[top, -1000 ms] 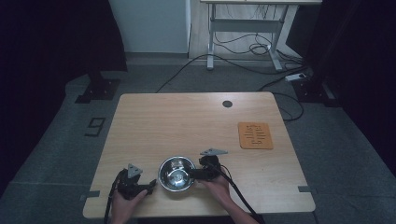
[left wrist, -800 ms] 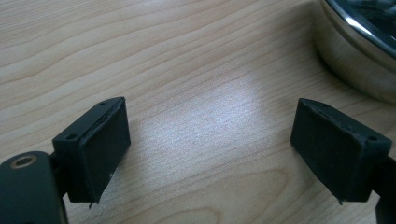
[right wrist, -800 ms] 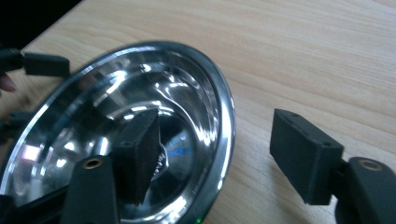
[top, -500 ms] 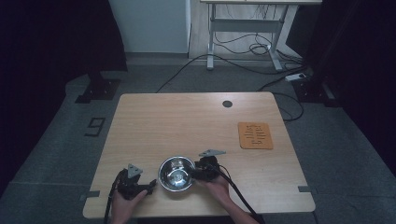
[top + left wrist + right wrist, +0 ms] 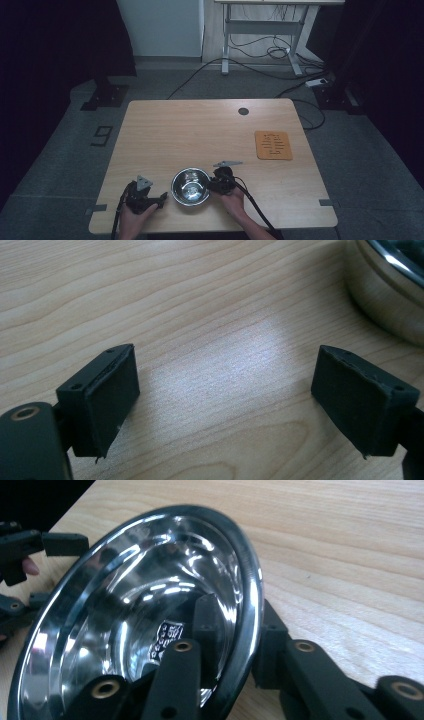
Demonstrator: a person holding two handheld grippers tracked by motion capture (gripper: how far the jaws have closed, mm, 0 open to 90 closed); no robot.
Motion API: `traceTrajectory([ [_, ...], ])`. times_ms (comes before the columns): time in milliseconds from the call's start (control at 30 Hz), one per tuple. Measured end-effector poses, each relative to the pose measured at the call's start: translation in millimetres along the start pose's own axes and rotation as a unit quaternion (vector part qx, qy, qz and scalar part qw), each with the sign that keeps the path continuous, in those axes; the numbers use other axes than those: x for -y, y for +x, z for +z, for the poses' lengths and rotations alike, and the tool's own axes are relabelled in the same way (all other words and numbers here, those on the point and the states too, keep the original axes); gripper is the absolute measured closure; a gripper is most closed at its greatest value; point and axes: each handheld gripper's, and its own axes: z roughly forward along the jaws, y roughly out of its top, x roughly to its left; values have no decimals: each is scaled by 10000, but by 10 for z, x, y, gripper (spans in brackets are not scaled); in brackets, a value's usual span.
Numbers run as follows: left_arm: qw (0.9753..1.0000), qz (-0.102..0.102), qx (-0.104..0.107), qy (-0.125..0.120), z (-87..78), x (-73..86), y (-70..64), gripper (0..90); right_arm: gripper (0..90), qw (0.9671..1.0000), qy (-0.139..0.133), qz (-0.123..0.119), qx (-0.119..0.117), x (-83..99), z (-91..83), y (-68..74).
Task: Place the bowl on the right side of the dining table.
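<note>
Two tongs are working at the near edge of the bench, one in each of the person's hands. Since a second ago almost nothing is moving: the metal bowl is sitting in the same spot and both hands are staying where they were. That looks like the grab is done and the lift is not yet starting.

The right tongs are pinching the bowl's rim. In the right gripper view one jaw is lying inside the bowl and the other is pressing on the outside, so they are closed tight on the rim.

The left tongs are resting just beside the bowl, on its left. In the left gripper view their jaws are standing wide apart over bare wood, holding nothing, and the bowl's shiny side is peeking in at the top corner.

Nothing is lying in the bowl; only a small sticker is showing at the bottom. An orange mat is lying well apart, toward the right side of the bench
</note>
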Motion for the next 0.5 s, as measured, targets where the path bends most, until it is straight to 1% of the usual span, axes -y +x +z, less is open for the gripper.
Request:
traceTrajectory([
  [67,10000,0,0,-1,0,0,0,114,809,9997,9,263,-21,-9,-12,-34],
  [100,10000,-1,1,-1,0,0,0,115,824,9991,10,413,-73,-11,-16,-54],
  [167,10000,0,1,-1,0,0,0,114,836,9978,12,621,-229,-14,-25,-98],
  [500,10000,3,13,3,1,0,1,110,840,9974,-55,700,-174,2,-59,-128],
])
